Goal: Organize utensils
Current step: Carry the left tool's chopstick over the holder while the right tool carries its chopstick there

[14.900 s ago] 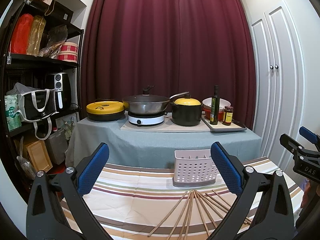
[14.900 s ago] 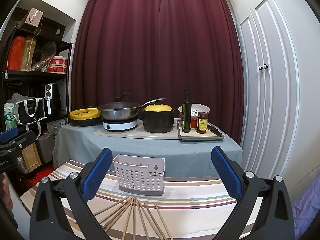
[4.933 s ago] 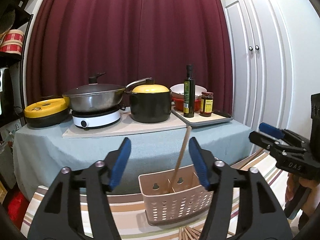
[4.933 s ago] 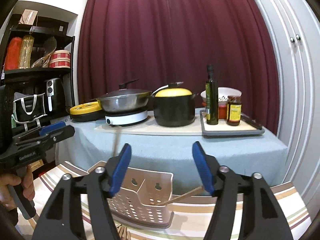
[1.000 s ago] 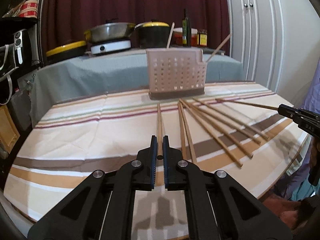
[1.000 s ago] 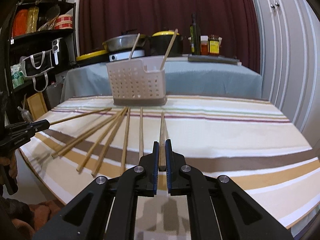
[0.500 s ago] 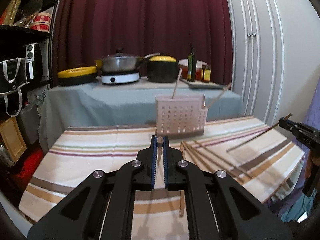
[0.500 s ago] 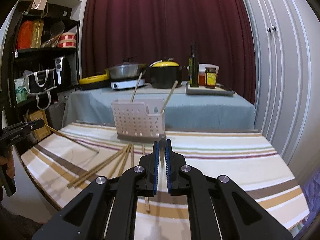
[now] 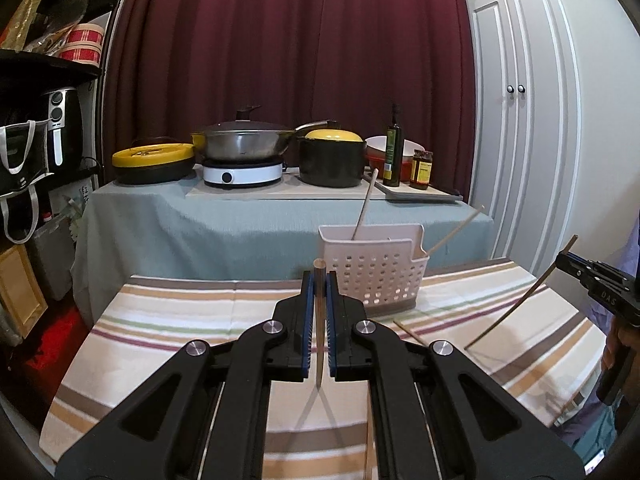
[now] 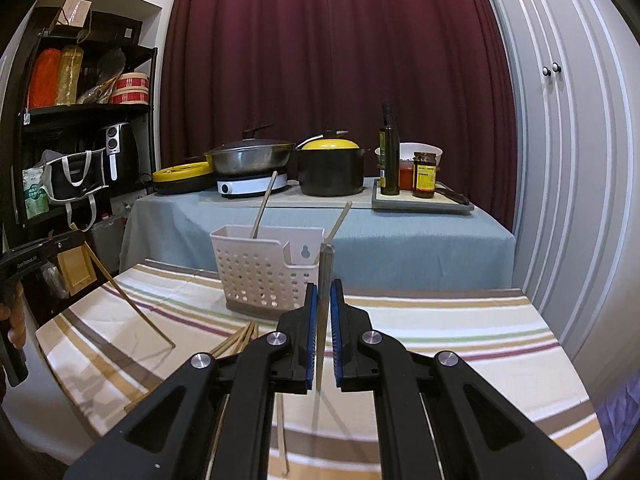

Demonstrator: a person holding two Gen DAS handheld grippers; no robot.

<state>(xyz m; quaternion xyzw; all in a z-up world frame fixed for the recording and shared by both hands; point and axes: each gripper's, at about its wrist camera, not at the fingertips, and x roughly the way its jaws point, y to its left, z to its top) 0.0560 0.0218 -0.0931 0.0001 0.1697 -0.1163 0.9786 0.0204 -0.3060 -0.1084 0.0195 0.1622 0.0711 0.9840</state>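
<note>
A white perforated utensil basket (image 9: 374, 276) (image 10: 260, 272) stands at the far edge of the striped table, with two wooden chopsticks (image 9: 363, 208) leaning in it. My left gripper (image 9: 319, 280) is shut on a chopstick (image 9: 319, 328) held upright, above the table and short of the basket. My right gripper (image 10: 324, 292) is shut on another chopstick (image 10: 323, 312), also upright, near the basket's right end. Each gripper shows in the other's view (image 9: 588, 276) (image 10: 44, 252) with its chopstick slanting down. Several loose chopsticks (image 10: 236, 340) lie on the cloth.
Behind the striped table (image 9: 168, 320) is a grey-clothed counter (image 9: 168, 216) with a wok on a hob (image 9: 244, 148), a black pot with a yellow lid (image 9: 332, 156), an oil bottle and jars. Shelving (image 9: 36, 128) stands left, white cupboard doors (image 9: 520, 120) right.
Both grippers have lifted their chopsticks off the table and tilted them upright, moving closer to the basket over the last second.
</note>
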